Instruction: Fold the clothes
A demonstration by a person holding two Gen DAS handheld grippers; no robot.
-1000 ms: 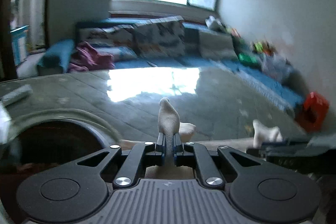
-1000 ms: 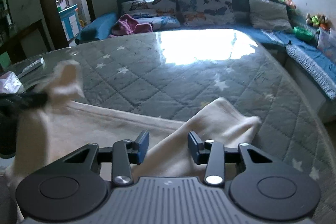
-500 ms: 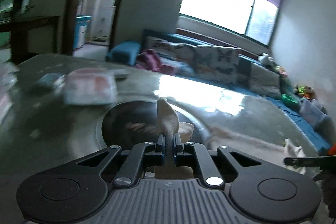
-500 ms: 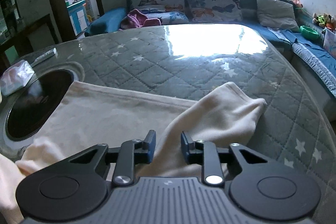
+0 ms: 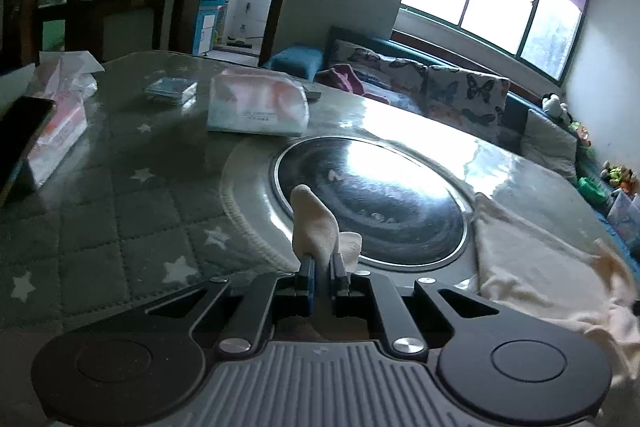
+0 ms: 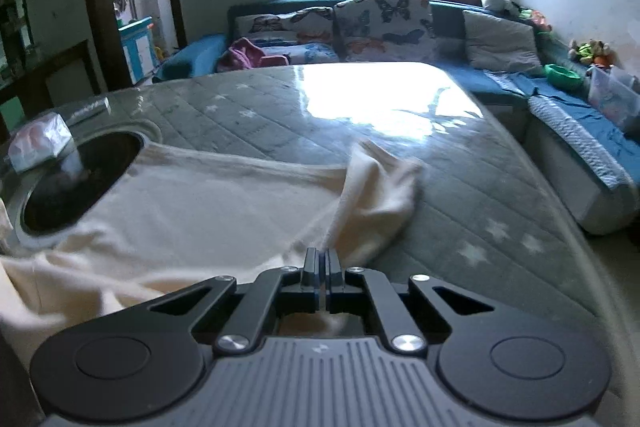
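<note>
A cream garment (image 6: pixel 208 203) lies spread over the glass-topped quilted table (image 6: pixel 460 195), one part bunched up at its right side. My right gripper (image 6: pixel 322 259) is shut on the garment's near edge. In the left wrist view my left gripper (image 5: pixel 322 263) is shut on a cream tip of the garment (image 5: pixel 314 227) that sticks up between the fingers. The rest of the garment (image 5: pixel 536 267) trails off to the right there.
A round dark inset (image 5: pixel 372 195) sits in the tabletop. Tissue packs (image 5: pixel 256 101), a small box (image 5: pixel 170 91) and a dark phone (image 5: pixel 20 131) lie at the table's left. A blue sofa with butterfly cushions (image 6: pixel 380 23) runs behind and along the right.
My right gripper has shut on the garment's near edge. My left gripper, still holding its cream tip, has swung leftward over the round inset.
</note>
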